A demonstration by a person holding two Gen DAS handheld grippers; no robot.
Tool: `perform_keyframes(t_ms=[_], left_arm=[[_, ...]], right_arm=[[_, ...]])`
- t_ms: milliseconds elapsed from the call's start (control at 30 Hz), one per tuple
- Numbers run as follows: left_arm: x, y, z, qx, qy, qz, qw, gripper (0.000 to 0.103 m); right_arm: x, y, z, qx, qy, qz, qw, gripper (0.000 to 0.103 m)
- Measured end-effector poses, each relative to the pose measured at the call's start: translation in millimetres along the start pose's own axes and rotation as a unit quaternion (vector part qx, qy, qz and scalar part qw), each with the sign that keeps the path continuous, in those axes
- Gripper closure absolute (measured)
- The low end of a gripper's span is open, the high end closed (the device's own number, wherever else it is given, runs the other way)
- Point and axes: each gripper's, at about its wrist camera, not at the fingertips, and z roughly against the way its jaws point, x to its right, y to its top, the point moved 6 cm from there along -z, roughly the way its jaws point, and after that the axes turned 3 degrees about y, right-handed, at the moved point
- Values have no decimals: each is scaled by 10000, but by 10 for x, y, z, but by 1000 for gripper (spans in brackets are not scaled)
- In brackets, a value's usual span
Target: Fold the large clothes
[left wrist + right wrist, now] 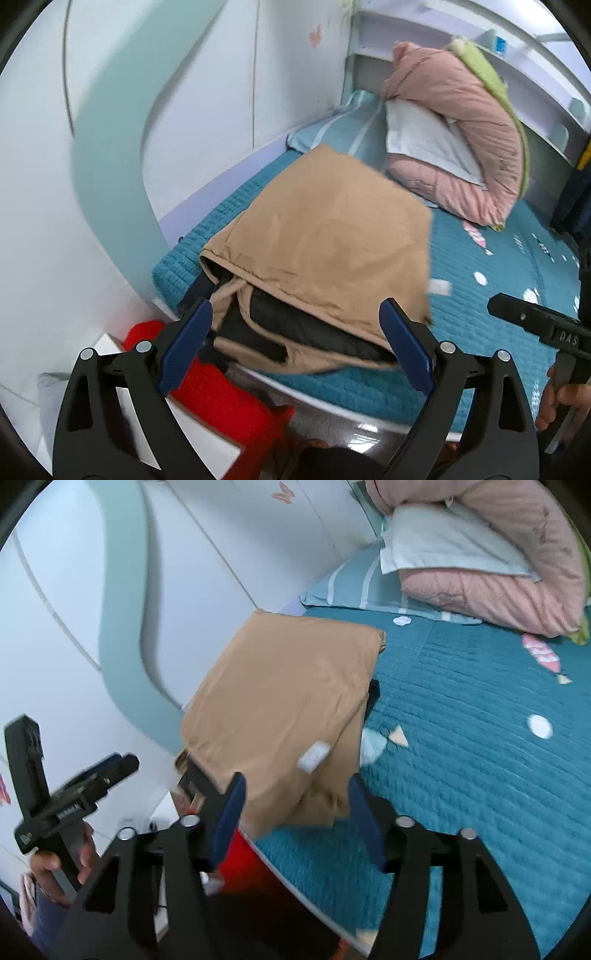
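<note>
A tan jacket with black lining lies folded into a thick rectangle on the teal quilted bed, near its left front corner. The lining shows at the open near edge. My left gripper hovers before that edge, open wide, pads clear of the cloth. In the right wrist view the jacket bears a white tag, and its near corner sits between the pads of my right gripper, which stands open without pressing on it. Each view shows the other gripper at its edge, held by a hand.
A pink quilt wrapped around a white pillow is piled at the head of the bed, beside a striped pillow. A red thing lies below the bed's front corner. White wall panels run along the left.
</note>
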Motion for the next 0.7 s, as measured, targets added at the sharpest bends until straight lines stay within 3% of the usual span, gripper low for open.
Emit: perform_keyframes(t_ms=[167,300,400,533,700], left_arm=[[278,-116,586,183,-38,-259,9995,11],[565,-205,953,251,-231,-368,9987,11],[839,-289,1241,344,-253,-585,9974,11],[1259,-367,1632,519,-598,-960,9922,11],[1555,-425,1968,859,-703,-1190,9867,6]], right_arm=[[-302,-223,541,264,-395,325,9983,31],[-518,-373,1021,604,-748,459,9943,28],[-618,-503,1410,908,-1144,487,9881,11],[-681,-670,1894,1275,-1378,324,9817,10],[-714,-797,2337,1599,-1648,195,9731,8]])
